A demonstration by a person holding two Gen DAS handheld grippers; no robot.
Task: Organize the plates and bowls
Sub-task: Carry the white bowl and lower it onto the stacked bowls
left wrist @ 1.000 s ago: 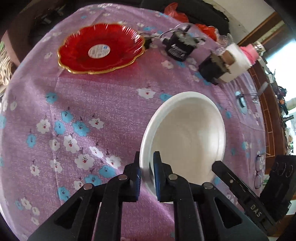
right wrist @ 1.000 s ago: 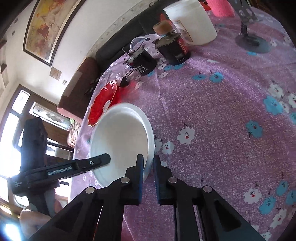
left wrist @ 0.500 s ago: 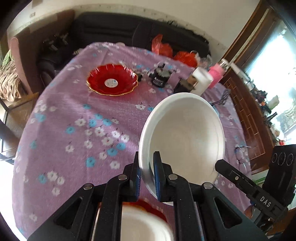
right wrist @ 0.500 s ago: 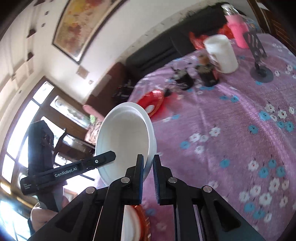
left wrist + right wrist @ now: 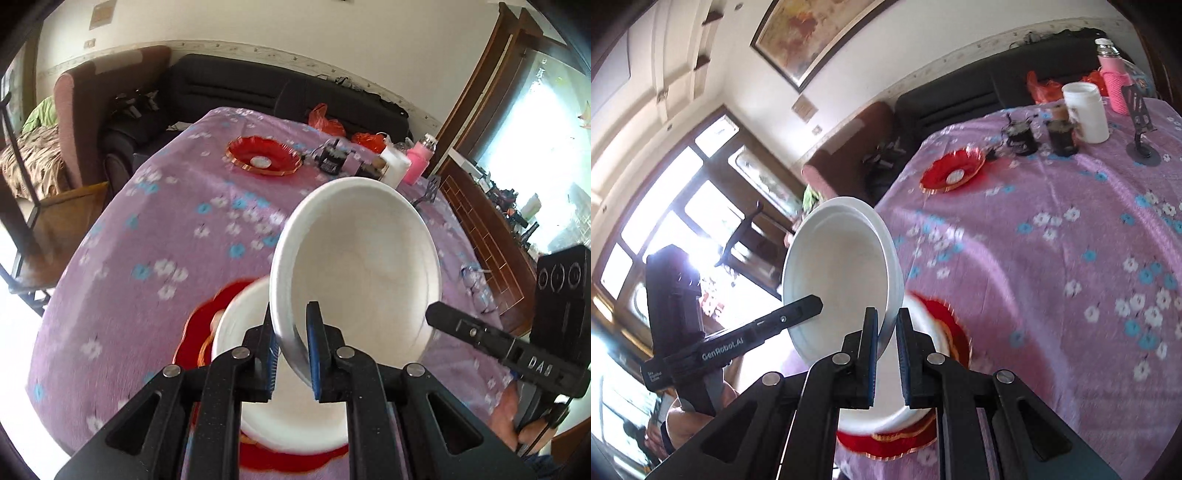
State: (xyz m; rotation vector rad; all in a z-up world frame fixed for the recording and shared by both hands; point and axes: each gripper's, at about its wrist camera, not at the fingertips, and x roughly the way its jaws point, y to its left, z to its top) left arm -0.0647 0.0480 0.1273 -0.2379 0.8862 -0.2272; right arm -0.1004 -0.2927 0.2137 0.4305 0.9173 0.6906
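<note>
The left gripper has its fingers pinched on the near rim of the white bowl. The bowl hangs in the air, tilted, above another white bowl that sits on a red plate on the tabletop. The right gripper fingers pinch the other rim. The bowl looks stiff, smooth and easy to break, so holding both rims seems safest.

Both wrist views look closely from opposite sides at the white bowl, sharing the table.
</note>
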